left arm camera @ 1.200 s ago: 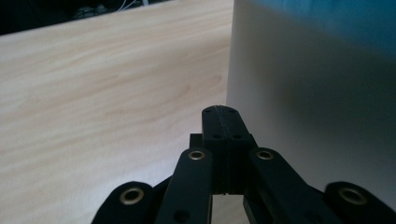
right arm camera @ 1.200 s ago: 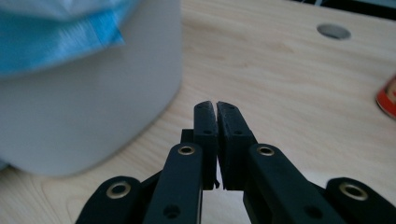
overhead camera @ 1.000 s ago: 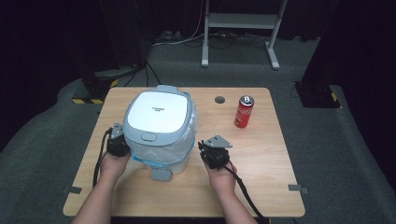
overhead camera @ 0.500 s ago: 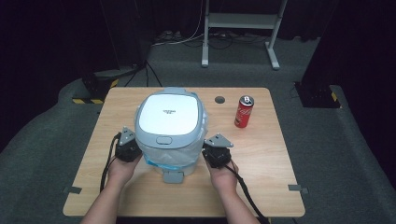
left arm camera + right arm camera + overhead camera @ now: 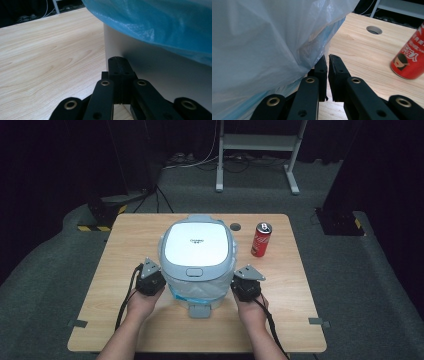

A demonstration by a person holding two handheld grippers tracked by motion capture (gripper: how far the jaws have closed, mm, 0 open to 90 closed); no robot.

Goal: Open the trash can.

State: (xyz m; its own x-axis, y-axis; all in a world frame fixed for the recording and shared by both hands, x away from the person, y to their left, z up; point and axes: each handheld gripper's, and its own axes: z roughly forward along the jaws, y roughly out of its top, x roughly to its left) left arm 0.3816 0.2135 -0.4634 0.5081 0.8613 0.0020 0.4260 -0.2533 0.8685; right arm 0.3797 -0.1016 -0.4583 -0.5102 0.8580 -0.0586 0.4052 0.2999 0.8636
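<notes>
High view: the pale blue, white-lidded pedal bin (image 5: 198, 257) lined with a blue plastic bag (image 5: 195, 292) stands mid-table, squared between both grippers; left gripper view: left gripper (image 5: 119, 65) pressed together, empty beside the bin wall; right gripper view: right gripper (image 5: 328, 65) nearly pressed together, empty against the liner, which I judge not yet removed.

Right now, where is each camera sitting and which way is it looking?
High view: above the person's side, looking forward and down at the table, bin, can; forearms and both claws, left claw, right claw.
Left gripper view: on the left claw, facing the bin's white wall; shut jaws show.
Right gripper view: on the right claw, facing bin bag and can; nearly shut jaws show.
Shared: high and right views both show the can.
</notes>
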